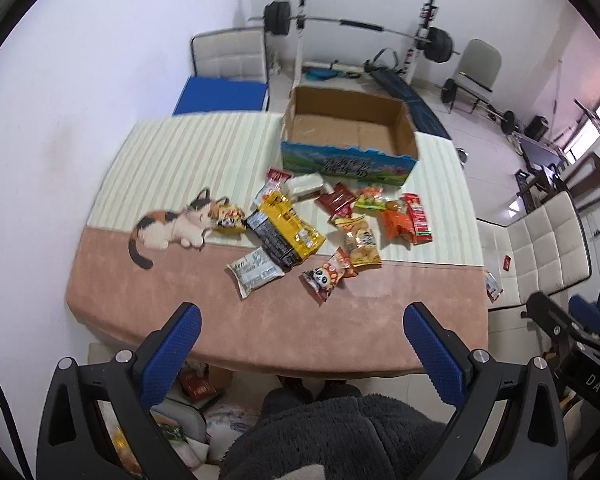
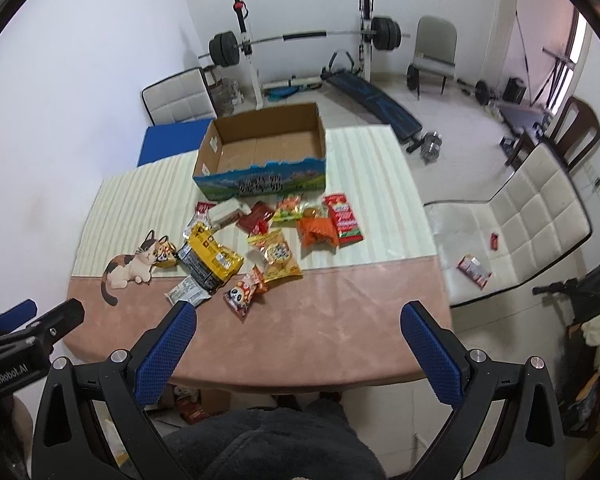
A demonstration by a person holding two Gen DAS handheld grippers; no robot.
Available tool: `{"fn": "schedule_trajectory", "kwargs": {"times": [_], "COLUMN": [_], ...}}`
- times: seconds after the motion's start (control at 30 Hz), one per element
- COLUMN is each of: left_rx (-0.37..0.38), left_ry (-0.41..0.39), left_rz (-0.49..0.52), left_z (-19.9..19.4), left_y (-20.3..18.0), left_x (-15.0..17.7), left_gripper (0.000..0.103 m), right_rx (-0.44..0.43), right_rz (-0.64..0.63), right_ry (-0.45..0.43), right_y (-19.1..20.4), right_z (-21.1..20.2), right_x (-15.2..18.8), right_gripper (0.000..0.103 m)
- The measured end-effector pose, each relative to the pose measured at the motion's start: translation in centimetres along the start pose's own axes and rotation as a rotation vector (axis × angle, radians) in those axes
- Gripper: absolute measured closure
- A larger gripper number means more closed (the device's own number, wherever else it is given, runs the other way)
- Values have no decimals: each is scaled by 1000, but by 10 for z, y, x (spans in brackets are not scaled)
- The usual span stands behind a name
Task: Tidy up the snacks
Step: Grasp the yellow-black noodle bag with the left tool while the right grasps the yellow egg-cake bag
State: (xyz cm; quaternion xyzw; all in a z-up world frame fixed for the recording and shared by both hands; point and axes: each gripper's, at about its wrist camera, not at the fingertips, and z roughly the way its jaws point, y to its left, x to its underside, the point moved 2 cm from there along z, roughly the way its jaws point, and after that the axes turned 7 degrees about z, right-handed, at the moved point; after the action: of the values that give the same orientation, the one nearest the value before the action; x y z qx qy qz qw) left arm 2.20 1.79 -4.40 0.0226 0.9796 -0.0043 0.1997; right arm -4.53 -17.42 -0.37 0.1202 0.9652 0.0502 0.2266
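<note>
Several snack packets lie scattered mid-table: a large yellow bag, a panda packet, a silver packet, an orange bag and a red packet. Behind them stands an empty open cardboard box. My left gripper and my right gripper both hover open above the table's near edge, short of the snacks, holding nothing.
The table wears a pink and striped cloth with a printed cat. A white chair at the right holds a stray packet. Weight bench and barbell stand behind. A dark fleece-clad lap sits below.
</note>
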Motion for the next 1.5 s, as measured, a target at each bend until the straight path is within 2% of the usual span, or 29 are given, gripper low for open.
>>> {"fn": "schedule_trajectory", "kwargs": {"times": [0.17, 0.27, 0.3, 0.53, 0.8, 1.07, 1.17, 1.27, 1.33, 1.37, 1.47, 1.5], "left_rx": [10, 53, 91, 216, 300, 334, 316, 245, 208, 187, 134, 120], "left_ry": [117, 204, 225, 366, 498, 620, 652, 682, 687, 687, 658, 650], "left_rz": [-99, -171, -199, -350, -457, -609, -650, -644, -619, -601, -525, -499], "left_z": [62, 109, 124, 223, 315, 403, 426, 444, 453, 455, 456, 455], "left_y": [33, 53, 60, 90, 101, 98, 96, 93, 89, 87, 78, 75], "left_x": [-6, -10, -11, -25, -49, -67, -71, -74, -76, -77, -83, -85], "left_gripper": [0, 0, 0, 0, 0, 0, 0, 0, 2, 7, 12, 13], "right_rx": [-22, -10, 0, 50, 79, 78, 82, 76, 65, 58, 53, 53], "right_rz": [19, 18, 13, 17, -19, -94, -130, -138, -133, -127, -131, -124], "right_ry": [117, 168, 183, 302, 407, 518, 542, 567, 587, 599, 618, 625], "right_y": [8, 14, 18, 36, 44, 52, 55, 54, 55, 54, 52, 49], "right_z": [79, 130, 145, 250, 340, 419, 441, 458, 468, 472, 479, 481], "right_x": [-10, -15, -16, -22, -34, -41, -43, -44, -44, -43, -38, -36], "right_gripper": [0, 0, 0, 0, 0, 0, 0, 0, 0, 0, 0, 3]}}
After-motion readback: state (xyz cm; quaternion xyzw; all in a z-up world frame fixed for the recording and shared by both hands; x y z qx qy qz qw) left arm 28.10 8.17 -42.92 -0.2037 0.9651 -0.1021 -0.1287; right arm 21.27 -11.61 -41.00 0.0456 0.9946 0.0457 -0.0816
